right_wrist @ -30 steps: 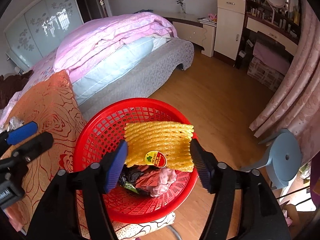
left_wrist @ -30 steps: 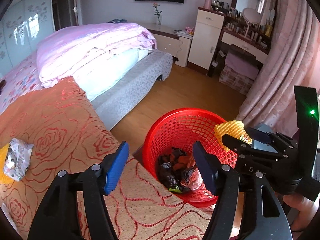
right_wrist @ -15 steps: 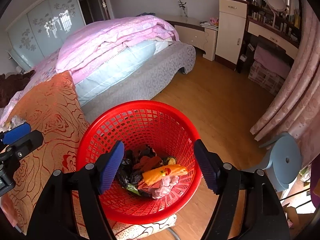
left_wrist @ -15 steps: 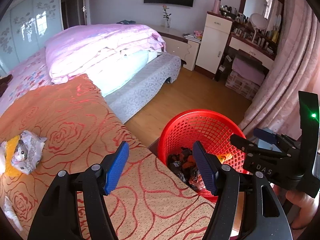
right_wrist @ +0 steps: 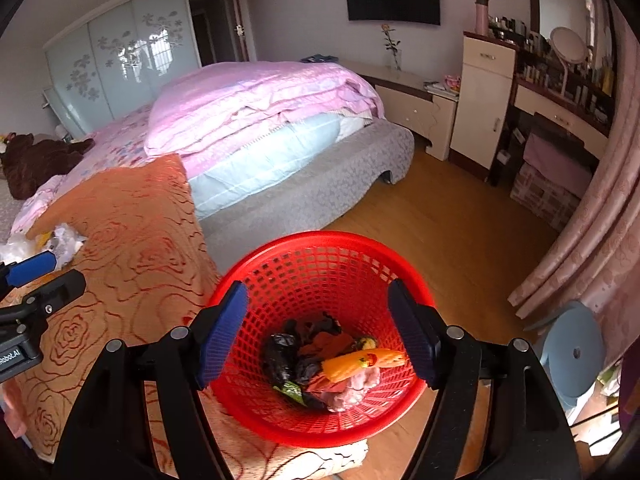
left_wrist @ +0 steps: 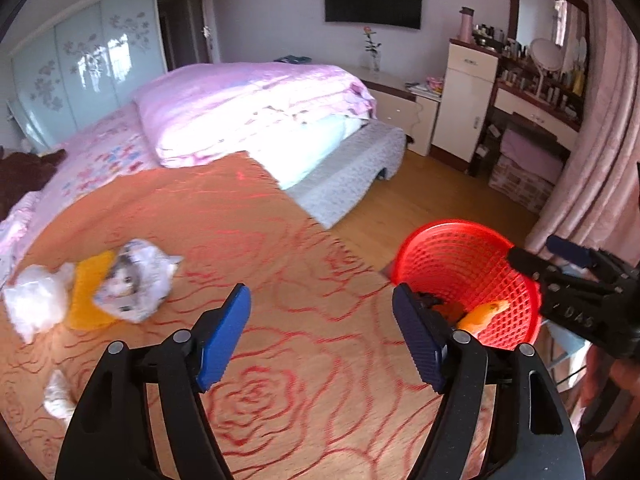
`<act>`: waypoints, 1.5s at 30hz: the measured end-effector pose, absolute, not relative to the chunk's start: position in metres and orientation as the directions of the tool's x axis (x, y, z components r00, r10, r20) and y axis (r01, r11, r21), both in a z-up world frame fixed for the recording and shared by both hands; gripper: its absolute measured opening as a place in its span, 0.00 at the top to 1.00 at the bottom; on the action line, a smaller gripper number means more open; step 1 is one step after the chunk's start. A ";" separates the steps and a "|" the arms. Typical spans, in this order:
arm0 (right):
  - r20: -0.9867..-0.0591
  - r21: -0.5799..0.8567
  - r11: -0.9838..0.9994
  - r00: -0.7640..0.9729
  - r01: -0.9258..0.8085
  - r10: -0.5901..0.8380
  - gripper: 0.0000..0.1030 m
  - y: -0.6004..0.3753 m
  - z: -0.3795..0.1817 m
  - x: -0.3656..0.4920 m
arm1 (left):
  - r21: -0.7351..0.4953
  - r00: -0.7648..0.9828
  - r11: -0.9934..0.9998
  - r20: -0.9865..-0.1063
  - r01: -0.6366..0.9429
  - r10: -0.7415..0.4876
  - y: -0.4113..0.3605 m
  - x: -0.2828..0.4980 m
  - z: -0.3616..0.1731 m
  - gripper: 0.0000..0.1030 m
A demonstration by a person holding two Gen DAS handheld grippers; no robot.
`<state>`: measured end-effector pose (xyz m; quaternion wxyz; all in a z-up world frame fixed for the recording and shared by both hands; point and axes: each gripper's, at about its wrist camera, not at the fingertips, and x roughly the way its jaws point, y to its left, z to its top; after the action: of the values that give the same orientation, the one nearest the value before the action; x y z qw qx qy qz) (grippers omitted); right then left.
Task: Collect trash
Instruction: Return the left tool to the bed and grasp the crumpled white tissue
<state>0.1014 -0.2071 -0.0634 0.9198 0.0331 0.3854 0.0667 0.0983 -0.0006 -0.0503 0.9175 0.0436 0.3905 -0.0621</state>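
Both tongs gape empty, right over the basket, left over the surface.

Right tongs (right_wrist: 318, 338) hang spread above the red basket (right_wrist: 320, 240), where a yellow foam net (right_wrist: 364, 362) lies on dark bags and wrappers; the left view shows only the net's tip over the rim. Left tongs (left_wrist: 322, 334) stand spread over the rose-patterned surface (left_wrist: 280, 248), and only that view clearly shows the remaining trash: a cat-print bag (left_wrist: 134, 280) on a yellow piece (left_wrist: 86, 296), touching white plastic (left_wrist: 34, 306). Beyond lies the bed (right_wrist: 256, 96).
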 end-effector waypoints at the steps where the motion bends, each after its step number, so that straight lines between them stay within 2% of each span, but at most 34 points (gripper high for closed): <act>1: -0.703 0.114 0.988 0.695 -0.103 0.154 0.32 -0.204 -0.062 0.100 | 0.038 0.691 0.990 -0.719 0.136 -0.068 0.005 0.095 -0.049 0.31; 18: -0.685 0.132 0.972 0.691 -0.197 0.233 0.32 -0.164 -0.047 0.081 | 0.067 0.671 0.980 -0.720 -0.186 0.176 0.137 0.067 -0.044 0.29; 23: -0.684 0.131 0.970 0.690 -0.206 0.239 0.32 -0.160 -0.047 0.078 | 0.045 0.651 0.962 -0.727 -0.268 0.216 0.174 0.060 -0.044 0.29; 33: -0.686 0.133 0.967 0.683 -0.218 0.248 0.32 -0.156 -0.049 0.075 | -0.026 0.642 0.945 -0.740 -0.326 0.201 0.226 0.044 -0.052 0.29; 43: -0.682 0.128 0.959 0.679 -0.255 0.271 0.32 -0.140 -0.044 0.075 | -0.045 0.631 0.951 -0.758 -0.305 0.166 0.225 0.038 -0.074 0.30; 45: -0.681 0.126 0.954 0.676 -0.271 0.281 0.32 -0.131 -0.042 0.076 | -0.050 0.633 0.950 -0.756 -0.307 0.165 0.226 0.037 -0.075 0.34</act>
<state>0.0757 -0.1312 -0.0420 0.9155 0.0072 0.3729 0.1507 0.0369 0.2259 -0.0748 0.8994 -0.0872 0.4078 0.1311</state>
